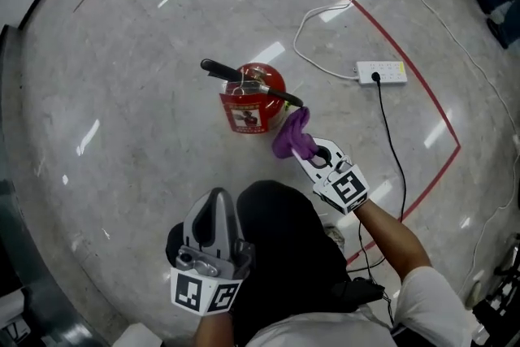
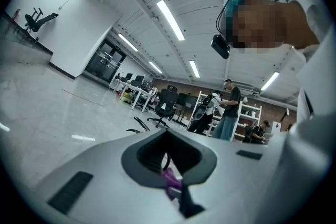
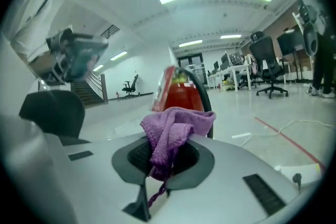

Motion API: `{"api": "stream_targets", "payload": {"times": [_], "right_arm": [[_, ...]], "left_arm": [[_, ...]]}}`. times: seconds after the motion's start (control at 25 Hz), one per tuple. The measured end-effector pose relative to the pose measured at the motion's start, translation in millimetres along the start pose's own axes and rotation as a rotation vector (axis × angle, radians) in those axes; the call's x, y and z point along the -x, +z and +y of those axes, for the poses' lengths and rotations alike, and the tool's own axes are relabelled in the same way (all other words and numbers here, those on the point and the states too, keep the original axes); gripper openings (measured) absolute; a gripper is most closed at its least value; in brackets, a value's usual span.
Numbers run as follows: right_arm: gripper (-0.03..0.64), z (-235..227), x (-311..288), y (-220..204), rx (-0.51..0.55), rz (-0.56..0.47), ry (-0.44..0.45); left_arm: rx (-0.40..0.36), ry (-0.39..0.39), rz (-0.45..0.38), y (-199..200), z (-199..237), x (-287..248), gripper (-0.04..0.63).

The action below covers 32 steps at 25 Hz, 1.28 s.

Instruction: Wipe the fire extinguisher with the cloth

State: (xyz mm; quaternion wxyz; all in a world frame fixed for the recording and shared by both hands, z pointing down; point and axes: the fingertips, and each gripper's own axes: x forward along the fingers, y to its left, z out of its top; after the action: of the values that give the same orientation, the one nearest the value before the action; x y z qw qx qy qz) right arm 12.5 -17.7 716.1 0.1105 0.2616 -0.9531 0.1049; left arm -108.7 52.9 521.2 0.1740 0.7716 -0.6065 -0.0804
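Note:
A red fire extinguisher (image 1: 253,100) stands on the grey floor, its black handle and hose across its top. My right gripper (image 1: 309,153) is shut on a purple cloth (image 1: 292,134), which hangs at the extinguisher's lower right side, touching or nearly touching it. In the right gripper view the cloth (image 3: 176,124) bunches out of the shut jaws of my right gripper (image 3: 168,159), with the extinguisher (image 3: 181,93) just behind. My left gripper (image 1: 216,206) is held back near the person's body, shut and holding nothing. In the left gripper view a scrap of purple shows through the gap in my left gripper (image 2: 169,166).
A white power strip (image 1: 380,72) with a white cable and a black cable lies to the right. A red tape line (image 1: 396,42) curves across the floor there. The person's dark-clothed leg (image 1: 284,252) is between the grippers. Office chairs (image 2: 167,105) and people stand far off.

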Motion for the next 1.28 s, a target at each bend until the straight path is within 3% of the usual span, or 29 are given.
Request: {"api": "stream_targets", "payload": {"times": [0.16,0.36,0.6,1.28], "right_arm": [[0.049,26.2,11.1,69.5,0.115,-0.066,0.034],[0.049,47.2,-30.4,75.6,0.146,0.003,0.057],[0.049,54.8,-86.9,42.5,0.184,0.050,0.078],[0.049,27.6,-132.4,-106.3,0.047,0.136,0.090]], "left_arm": [[0.018,-0.003,-0.010,4.8,5.2,2.8,0.004],[0.026,0.003,-0.023,10.3,11.0,8.5,0.005],[-0.012,0.020,-0.031,17.5,19.7,15.0,0.005],[0.010,0.026,0.018,-7.8,28.3,20.2,0.004]]}}
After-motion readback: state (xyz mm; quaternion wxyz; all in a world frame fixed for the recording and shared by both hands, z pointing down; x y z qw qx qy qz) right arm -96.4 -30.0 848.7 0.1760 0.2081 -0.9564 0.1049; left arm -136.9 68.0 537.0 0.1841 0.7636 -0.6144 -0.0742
